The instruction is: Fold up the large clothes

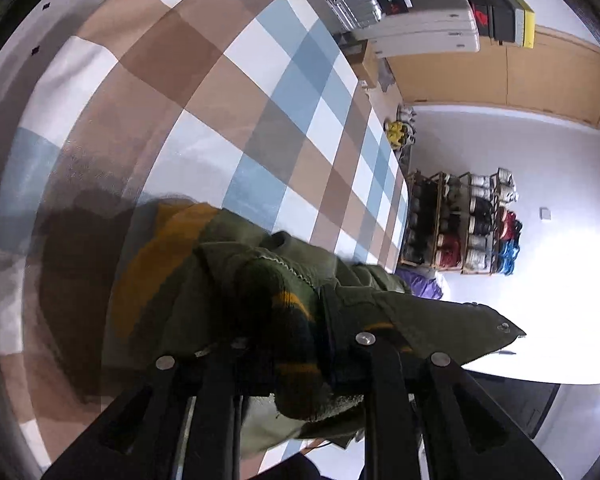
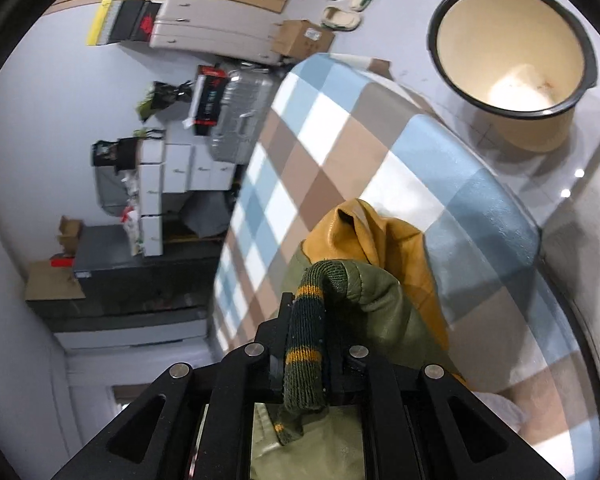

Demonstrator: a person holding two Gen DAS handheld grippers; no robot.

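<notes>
An olive green jacket with mustard yellow panels and a dark green ribbed hem with yellow stripes hangs bunched over a checked cloth surface. My left gripper is shut on the jacket's ribbed hem and holds it lifted. In the right wrist view my right gripper is shut on the striped ribbed hem, with the green and yellow jacket body hanging past it above the checked cloth.
A cream tub with a black rim stands on the floor beside the checked surface. Suitcases and boxes stand near a wooden door. A shoe rack stands against the wall. White drawers and cardboard boxes stand beyond the surface.
</notes>
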